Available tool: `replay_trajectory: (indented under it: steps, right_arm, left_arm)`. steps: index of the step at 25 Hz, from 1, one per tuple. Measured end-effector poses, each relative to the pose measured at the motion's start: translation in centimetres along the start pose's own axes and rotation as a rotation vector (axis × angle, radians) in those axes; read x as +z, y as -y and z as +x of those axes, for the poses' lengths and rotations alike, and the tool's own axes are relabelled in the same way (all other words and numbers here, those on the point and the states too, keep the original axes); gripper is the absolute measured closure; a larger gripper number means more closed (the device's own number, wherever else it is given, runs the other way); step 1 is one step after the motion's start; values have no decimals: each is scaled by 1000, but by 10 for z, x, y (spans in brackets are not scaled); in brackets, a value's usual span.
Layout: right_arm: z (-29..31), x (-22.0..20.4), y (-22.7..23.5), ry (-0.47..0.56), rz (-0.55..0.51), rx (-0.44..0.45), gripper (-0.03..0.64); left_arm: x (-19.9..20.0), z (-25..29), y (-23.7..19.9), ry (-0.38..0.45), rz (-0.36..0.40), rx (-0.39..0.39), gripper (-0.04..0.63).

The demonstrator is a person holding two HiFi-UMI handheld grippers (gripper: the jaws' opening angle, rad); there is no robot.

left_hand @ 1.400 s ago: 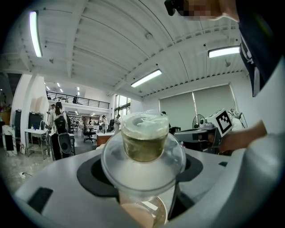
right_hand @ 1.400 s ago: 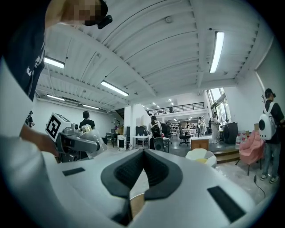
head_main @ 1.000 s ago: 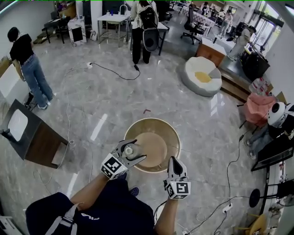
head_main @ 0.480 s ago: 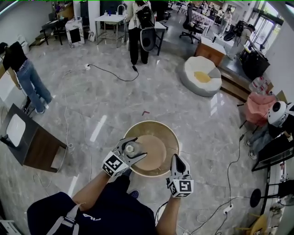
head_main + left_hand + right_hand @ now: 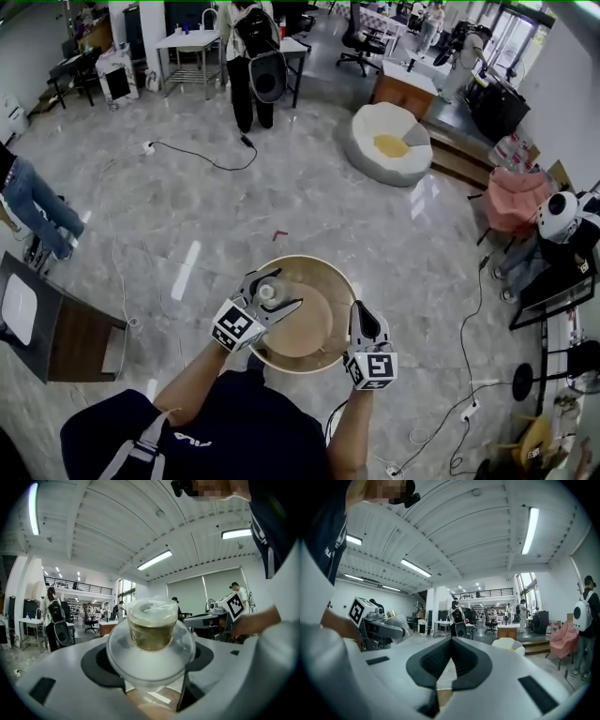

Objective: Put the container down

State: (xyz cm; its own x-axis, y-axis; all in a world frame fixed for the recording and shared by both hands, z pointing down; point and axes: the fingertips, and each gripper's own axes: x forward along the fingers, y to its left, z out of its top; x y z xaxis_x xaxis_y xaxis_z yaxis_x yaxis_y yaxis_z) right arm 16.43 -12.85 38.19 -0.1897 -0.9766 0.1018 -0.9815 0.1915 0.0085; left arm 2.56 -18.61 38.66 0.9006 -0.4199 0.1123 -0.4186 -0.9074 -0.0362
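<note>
A small clear container (image 5: 152, 629) with a wide rim and yellowish contents sits between the jaws of my left gripper (image 5: 152, 660), which is shut on it. In the head view the container (image 5: 267, 292) and my left gripper (image 5: 270, 302) hang over the near left part of a round wooden table (image 5: 330, 274). My right gripper (image 5: 360, 321) is at the table's near right edge. Its dark pads (image 5: 436, 660) meet with nothing between them. From the right gripper view, the left gripper (image 5: 383, 629) and the container (image 5: 397, 621) show at the left.
The table stands on a glossy marble floor with cables (image 5: 202, 155) trailing over it. A dark desk (image 5: 52, 323) stands to the left and a white beanbag seat (image 5: 389, 142) further off. A person with a backpack (image 5: 251, 58) stands far ahead.
The head view has swung, so the room sits further left and the table nearer. My left gripper keeps hold of the container over the table. The person at the left has walked mostly out of view.
</note>
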Motion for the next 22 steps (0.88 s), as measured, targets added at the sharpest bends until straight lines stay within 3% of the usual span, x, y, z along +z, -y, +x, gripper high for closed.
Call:
replay_trajectory:
  steps: [8, 13, 22]
  right_arm:
    - [48, 16, 8, -5, -26, -52, 591]
    - [52, 12, 29, -18, -12, -65, 591]
    - [67, -19, 51, -65, 18, -41, 591]
  left_arm:
    - [9, 25, -47, 23, -1, -62, 238]
    - [0, 50, -50, 7, -17, -69, 238]
    - [-33, 76, -52, -48, -37, -24, 238]
